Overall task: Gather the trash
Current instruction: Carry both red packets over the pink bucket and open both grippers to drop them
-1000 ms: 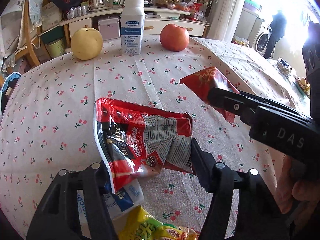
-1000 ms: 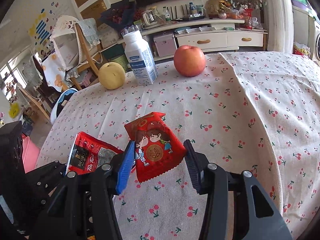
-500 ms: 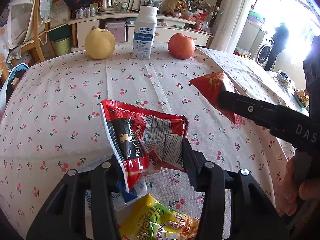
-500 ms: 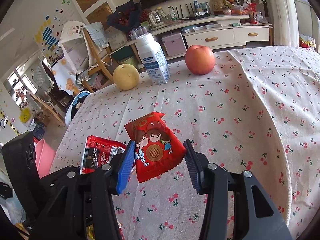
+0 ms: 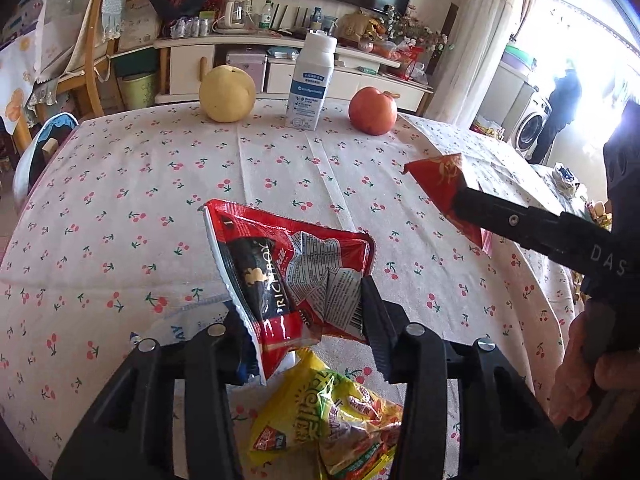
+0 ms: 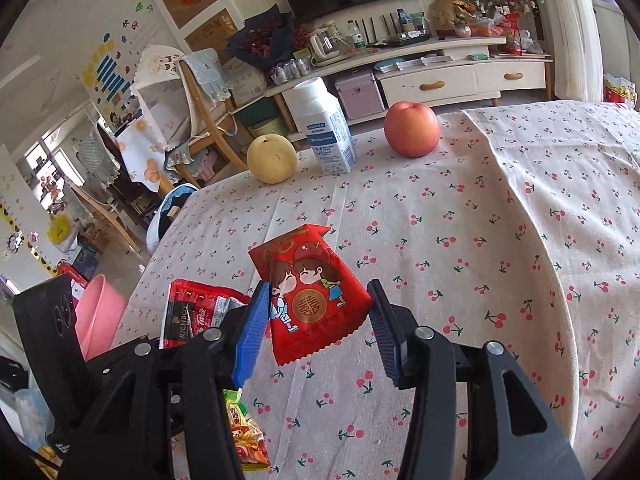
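Our jaws are clenched on trash on both sides: the left gripper (image 5: pixel 304 320) pinches the red RICHBOX wrapper (image 5: pixel 296 272), and the right gripper (image 6: pixel 316 320) grips the red cartoon-couple packet (image 6: pixel 312 292). Compared with a second ago, we see both wrappers lifted higher off the cherry-print tablecloth (image 5: pixel 120 208), and more of the yellow snack bag (image 5: pixel 332 412) shows beneath the left gripper. The right gripper's arm reads "DAS". Far across the table stand a pear (image 5: pixel 227 94), a white bottle (image 5: pixel 310 80) with small unreadable print, and an apple (image 5: pixel 373 111).
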### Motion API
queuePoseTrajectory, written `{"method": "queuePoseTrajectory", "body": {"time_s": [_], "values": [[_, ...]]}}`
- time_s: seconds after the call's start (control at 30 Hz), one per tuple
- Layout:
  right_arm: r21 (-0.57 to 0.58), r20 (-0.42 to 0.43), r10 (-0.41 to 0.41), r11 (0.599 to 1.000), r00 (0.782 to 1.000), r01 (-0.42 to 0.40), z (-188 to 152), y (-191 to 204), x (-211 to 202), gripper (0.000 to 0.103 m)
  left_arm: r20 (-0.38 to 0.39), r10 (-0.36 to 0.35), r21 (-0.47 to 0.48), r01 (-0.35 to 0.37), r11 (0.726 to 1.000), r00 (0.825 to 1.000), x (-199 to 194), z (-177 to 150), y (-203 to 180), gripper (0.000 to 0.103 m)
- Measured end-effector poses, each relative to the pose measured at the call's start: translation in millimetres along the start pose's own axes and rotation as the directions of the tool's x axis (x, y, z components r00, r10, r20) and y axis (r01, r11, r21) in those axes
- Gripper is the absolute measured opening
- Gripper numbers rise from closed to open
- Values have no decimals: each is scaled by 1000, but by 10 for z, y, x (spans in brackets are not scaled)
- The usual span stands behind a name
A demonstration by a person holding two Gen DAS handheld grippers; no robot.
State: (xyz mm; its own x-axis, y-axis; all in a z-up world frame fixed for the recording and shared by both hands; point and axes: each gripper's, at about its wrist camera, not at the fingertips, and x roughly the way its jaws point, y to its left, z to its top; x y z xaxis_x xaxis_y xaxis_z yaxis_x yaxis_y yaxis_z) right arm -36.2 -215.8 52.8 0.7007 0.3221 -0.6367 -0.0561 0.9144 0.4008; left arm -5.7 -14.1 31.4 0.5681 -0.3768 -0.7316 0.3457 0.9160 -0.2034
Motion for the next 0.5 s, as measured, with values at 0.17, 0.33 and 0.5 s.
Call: {"method": "queuePoseTrajectory", "body": {"time_s": [0.17,0.33,0.5], "values": [[-8,0,-2,1000,1000,2,-41,45,-26,50,40,-5,-20,6,1000,999,-250,-8,100,46],[-17,-3,-12,1000,1000,12,-96,93,-26,50,77,-13,-40,16,999,997,-475,-34,247,46],[-41,-12,-19,999,1000,19,-160,183,19,50,109,-20,-71,28,997,994,-617,-90,389,46]]}}
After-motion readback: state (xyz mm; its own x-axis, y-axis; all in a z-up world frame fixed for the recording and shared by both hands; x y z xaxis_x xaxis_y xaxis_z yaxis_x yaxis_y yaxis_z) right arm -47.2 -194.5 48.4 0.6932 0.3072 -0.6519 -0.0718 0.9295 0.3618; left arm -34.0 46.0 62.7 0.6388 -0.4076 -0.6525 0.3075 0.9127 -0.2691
